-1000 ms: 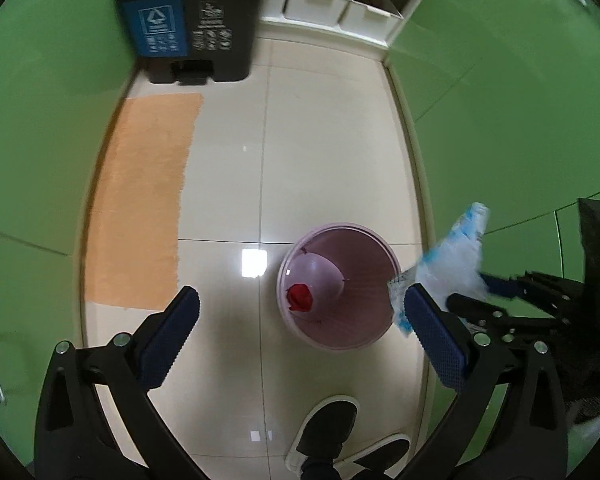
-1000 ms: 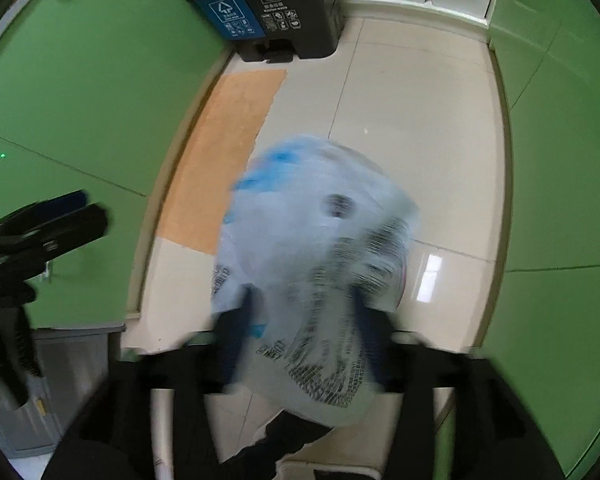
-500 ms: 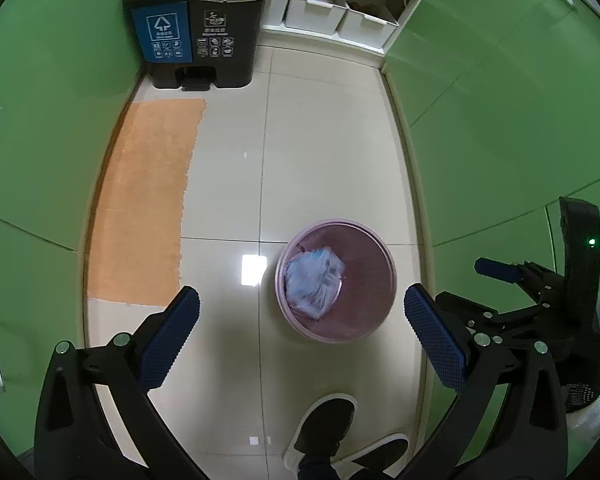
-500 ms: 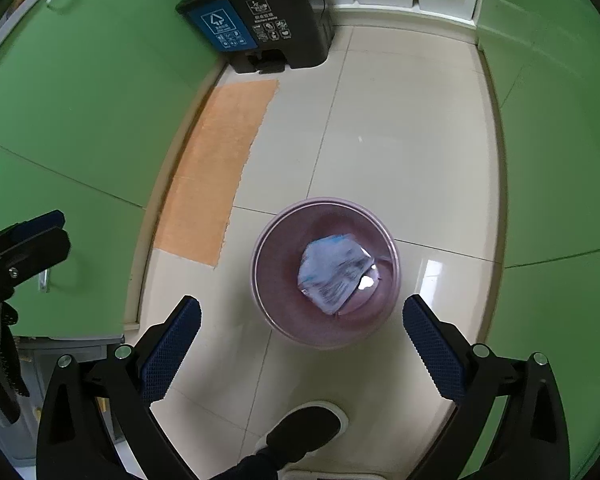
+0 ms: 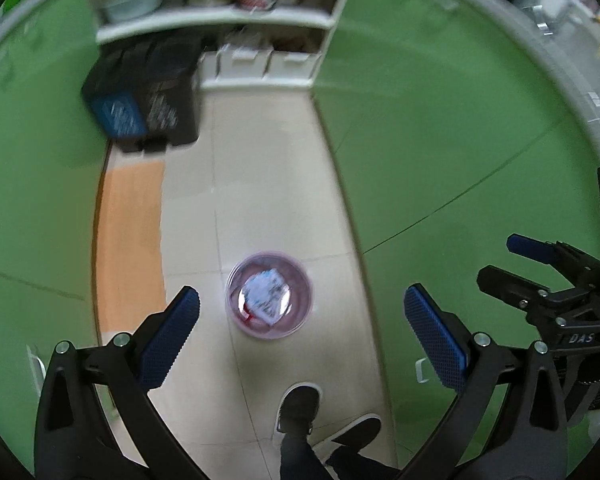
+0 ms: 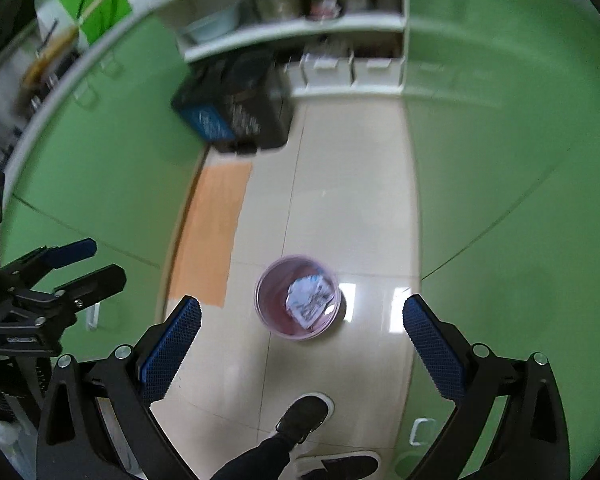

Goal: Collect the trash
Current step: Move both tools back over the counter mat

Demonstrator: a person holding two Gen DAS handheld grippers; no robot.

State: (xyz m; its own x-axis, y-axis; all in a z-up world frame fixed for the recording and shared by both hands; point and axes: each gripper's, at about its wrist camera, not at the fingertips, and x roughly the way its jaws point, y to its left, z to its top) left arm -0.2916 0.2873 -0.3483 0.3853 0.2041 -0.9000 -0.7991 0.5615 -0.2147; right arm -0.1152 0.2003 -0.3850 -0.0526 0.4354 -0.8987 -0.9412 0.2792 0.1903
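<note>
A narrow room with green cabinet walls (image 5: 440, 128) and a cream tiled floor (image 5: 260, 184) runs back to white shelving (image 6: 300, 32). An orange mat (image 5: 130, 240) lies along the left side, and a black two-compartment recycling bin (image 6: 240, 116) stands at its far end. A pink wastebasket (image 5: 300, 320) on the tiles holds a crumpled blue-and-white wrapper (image 5: 266, 294). High above it, the left gripper (image 5: 302, 336) and right gripper (image 6: 302, 336) are both spread wide, holding nothing.

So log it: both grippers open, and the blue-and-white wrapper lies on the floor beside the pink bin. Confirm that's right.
Not quite. The blue-and-white wrapper lies inside the pink bin, not beside it; the right wrist view shows this. The left gripper and right gripper are open.
</note>
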